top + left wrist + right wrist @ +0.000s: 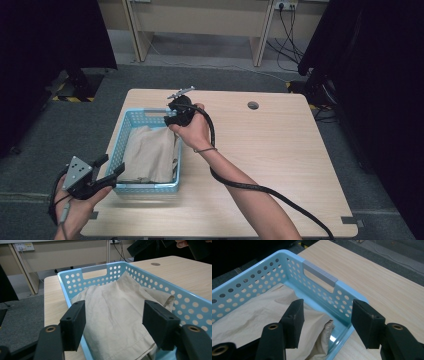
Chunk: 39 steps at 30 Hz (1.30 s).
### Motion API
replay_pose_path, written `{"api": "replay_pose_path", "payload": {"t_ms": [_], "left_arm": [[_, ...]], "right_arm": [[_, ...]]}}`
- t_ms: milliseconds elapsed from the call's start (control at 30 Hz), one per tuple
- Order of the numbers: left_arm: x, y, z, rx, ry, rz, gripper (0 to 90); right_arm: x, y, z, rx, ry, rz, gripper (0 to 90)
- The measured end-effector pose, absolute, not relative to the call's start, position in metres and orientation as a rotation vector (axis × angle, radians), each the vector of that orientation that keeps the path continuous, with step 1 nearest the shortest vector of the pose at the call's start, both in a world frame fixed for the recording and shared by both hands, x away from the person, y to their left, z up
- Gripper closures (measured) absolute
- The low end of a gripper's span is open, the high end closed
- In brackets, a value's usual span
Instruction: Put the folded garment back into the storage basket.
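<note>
While the beige cloth [150, 152] lies folded in the blue basket [131, 119] on the table [280, 150], left tongs [111, 166] hover released at its near corner and right tongs [171, 119] released at its far edge. Left gripper view: cloth [117, 312] beyond the parted jaws. Right gripper view: cloth [262, 315] below them, untouched.

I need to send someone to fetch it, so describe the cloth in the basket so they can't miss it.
On the wooden table, near its left edge, sits a light blue perforated basket. Inside lies the cloth, a crumpled beige fabric covering most of the basket's floor. It is the one soft, tan thing there.
</note>
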State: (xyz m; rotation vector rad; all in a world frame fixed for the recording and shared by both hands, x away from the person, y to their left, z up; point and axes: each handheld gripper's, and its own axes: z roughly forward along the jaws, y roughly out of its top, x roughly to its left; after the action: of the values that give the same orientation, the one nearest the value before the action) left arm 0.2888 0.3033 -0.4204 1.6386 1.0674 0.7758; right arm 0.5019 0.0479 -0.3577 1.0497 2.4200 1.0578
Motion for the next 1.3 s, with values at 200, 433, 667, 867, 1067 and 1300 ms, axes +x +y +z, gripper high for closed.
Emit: {"api": "replay_pose_path", "payload": {"t_ms": [200, 433, 667, 867, 1067, 1300], "left_arm": [[0.29, 0.3, -0.424, 1.596, 1.119, 0.722, 24.0], [0.29, 0.297, -0.419, 1.559, 1.101, 0.677, 15.2], [0.289, 0.289, -0.416, 1.569, 1.08, 0.68, 14.9], [0.288, 0.283, -0.413, 1.573, 1.058, 0.683, 15.1], [0.288, 0.273, -0.41, 1.575, 1.032, 0.681, 15.2], [0.288, 0.263, -0.408, 1.588, 1.004, 0.671, 15.3]], "right_arm": [[0.504, 0.045, -0.358, 1.042, 2.431, 1.037, 39.0], [0.504, 0.043, -0.358, 1.033, 2.437, 1.035, 32.5], [0.503, 0.038, -0.357, 1.039, 2.437, 1.035, 31.2], [0.504, 0.03, -0.356, 1.049, 2.426, 1.035, 31.1], [0.504, 0.021, -0.354, 1.051, 2.419, 1.032, 31.0], [0.502, 0.014, -0.349, 1.052, 2.401, 1.046, 31.1]]}}
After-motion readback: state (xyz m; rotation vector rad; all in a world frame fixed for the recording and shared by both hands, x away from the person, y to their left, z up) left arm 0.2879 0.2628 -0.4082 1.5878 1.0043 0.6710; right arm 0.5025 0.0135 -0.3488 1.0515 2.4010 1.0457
